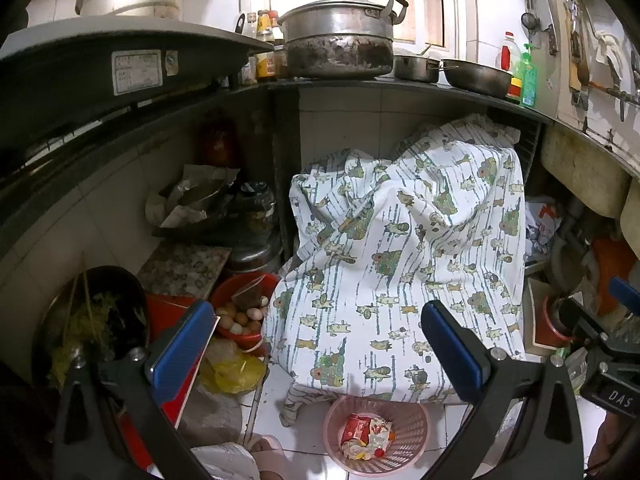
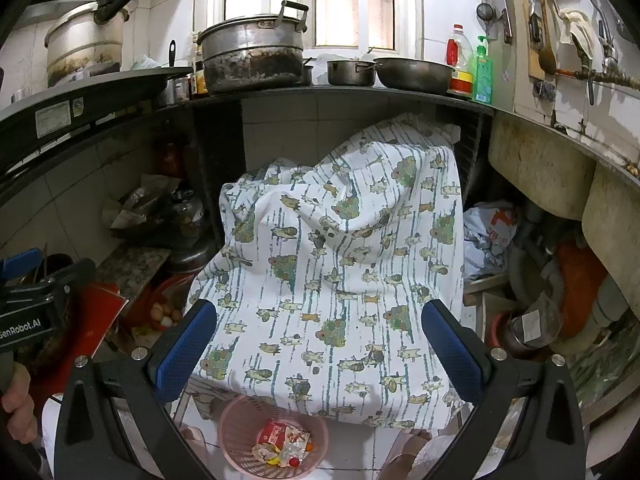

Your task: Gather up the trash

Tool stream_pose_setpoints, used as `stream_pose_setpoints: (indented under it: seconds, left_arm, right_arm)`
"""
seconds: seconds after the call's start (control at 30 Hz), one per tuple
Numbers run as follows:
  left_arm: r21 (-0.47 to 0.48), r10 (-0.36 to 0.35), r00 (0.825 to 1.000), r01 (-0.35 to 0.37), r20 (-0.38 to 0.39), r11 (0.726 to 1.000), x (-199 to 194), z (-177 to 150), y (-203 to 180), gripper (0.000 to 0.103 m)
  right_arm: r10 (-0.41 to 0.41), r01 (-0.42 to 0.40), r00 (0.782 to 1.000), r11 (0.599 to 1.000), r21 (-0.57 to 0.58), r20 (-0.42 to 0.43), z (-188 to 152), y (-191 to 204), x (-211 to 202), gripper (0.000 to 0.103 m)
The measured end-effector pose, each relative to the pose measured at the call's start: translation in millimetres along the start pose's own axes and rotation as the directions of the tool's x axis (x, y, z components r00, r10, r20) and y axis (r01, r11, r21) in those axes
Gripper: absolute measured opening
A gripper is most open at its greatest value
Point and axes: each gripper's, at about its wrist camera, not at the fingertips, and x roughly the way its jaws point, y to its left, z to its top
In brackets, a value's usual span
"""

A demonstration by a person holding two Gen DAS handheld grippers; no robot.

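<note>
A basket (image 1: 376,432) stands on the floor (image 1: 276,384) with wrappers (image 1: 366,436) in it, just before a draped cloth (image 1: 400,248) under the counter (image 1: 400,90). Left of the cloth sits a bowl (image 1: 244,300) holding eggs (image 1: 240,318). On the counter above stand a large pot (image 1: 340,40), a small pan (image 1: 416,67) and bottles (image 1: 520,72) to the right.

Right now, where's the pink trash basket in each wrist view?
Left wrist: pink basket at bottom centre, between the open fingers, wrappers inside.
Right wrist: pink basket at bottom, left of centre, wrappers inside.
Shared landmark: patterned cloth draped just above the basket in both views.
</note>
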Motion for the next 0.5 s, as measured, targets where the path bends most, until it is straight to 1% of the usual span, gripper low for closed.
stream_pose_setpoints:
  seconds: [0.3,0.5]
  left_arm:
    - [-0.024,0.011,1.0,-0.01,0.013,1.0,-4.7,0.7,6.0,0.103]
    - [-0.023,0.01,1.0,-0.01,0.012,1.0,-4.7,0.6,6.8,0.103]
  right_arm:
    - [-0.003,0.003,1.0,1.0,-0.007,0.001,1.3,4.6,0.2,0.103]
    - [0.0,0.0,1.0,1.0,-0.008,0.001,1.5,3.8,0.5,0.103]
